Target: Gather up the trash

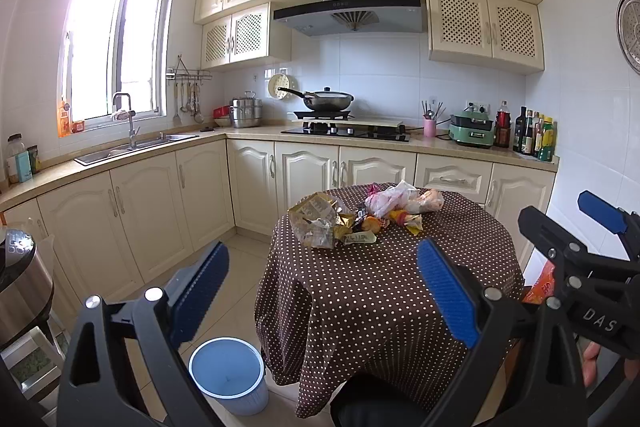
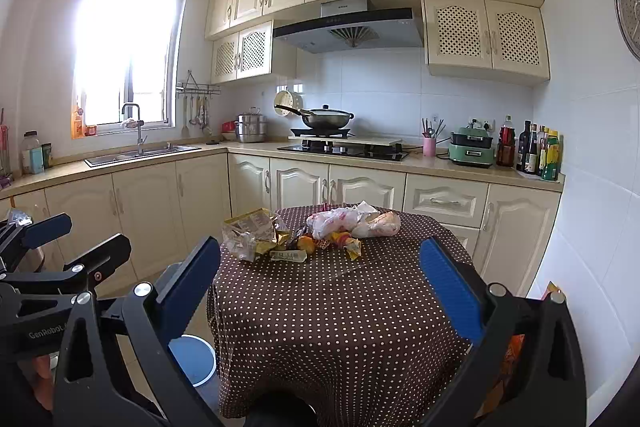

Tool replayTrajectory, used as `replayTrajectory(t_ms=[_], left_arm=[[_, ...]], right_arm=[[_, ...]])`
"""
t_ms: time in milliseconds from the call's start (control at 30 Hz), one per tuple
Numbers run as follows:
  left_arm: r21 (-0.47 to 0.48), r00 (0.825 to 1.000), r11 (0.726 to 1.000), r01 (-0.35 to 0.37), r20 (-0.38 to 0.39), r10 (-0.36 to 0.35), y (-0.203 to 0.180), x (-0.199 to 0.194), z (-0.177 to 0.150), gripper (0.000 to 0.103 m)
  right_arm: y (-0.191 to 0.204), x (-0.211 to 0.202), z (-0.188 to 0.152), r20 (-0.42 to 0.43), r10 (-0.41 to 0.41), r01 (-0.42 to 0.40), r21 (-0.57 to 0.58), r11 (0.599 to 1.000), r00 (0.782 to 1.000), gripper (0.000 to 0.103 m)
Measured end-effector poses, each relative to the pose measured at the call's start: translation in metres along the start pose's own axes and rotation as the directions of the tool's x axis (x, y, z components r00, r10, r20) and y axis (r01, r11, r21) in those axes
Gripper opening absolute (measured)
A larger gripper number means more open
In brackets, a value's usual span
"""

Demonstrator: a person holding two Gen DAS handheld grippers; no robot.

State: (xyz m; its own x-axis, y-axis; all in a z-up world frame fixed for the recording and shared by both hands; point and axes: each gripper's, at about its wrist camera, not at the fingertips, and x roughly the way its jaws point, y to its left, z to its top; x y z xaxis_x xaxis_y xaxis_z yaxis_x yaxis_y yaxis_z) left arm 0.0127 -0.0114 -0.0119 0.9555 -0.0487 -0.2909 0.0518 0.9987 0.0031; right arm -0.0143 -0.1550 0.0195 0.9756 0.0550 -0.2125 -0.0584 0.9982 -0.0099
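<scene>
A heap of trash (image 1: 352, 217) lies at the far side of a small table with a brown dotted cloth (image 1: 380, 287): a gold crinkled wrapper (image 1: 314, 217), a white plastic bag (image 1: 390, 201) and small wrappers. A blue-lined waste bin (image 1: 228, 373) stands on the floor left of the table. My left gripper (image 1: 324, 291) is open and empty, held short of the table. My right gripper (image 2: 320, 287) is open and empty above the table's near edge, with the trash (image 2: 312, 233) beyond it. The bin (image 2: 192, 359) shows partly behind its left finger.
Cream cabinets and a counter run along the back and left, with a sink (image 1: 132, 149), a stove with a wok (image 1: 328, 101) and bottles (image 1: 536, 139). A steel cooker (image 1: 20, 287) stands at the left. An orange packet (image 1: 540, 283) is beside the table at the right.
</scene>
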Motion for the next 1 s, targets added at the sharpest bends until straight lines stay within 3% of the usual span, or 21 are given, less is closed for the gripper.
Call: replayTrajectory(t_ms=[1000], left_arm=[[-0.008, 1.000, 1.000, -0.014, -0.014, 0.014, 0.0046, 0.0025, -0.0080, 0.093]], right_arm=[[-0.0033, 0.0045, -0.0036, -0.016, 0.014, -0.014, 0.005, 1.000, 1.000, 0.097]])
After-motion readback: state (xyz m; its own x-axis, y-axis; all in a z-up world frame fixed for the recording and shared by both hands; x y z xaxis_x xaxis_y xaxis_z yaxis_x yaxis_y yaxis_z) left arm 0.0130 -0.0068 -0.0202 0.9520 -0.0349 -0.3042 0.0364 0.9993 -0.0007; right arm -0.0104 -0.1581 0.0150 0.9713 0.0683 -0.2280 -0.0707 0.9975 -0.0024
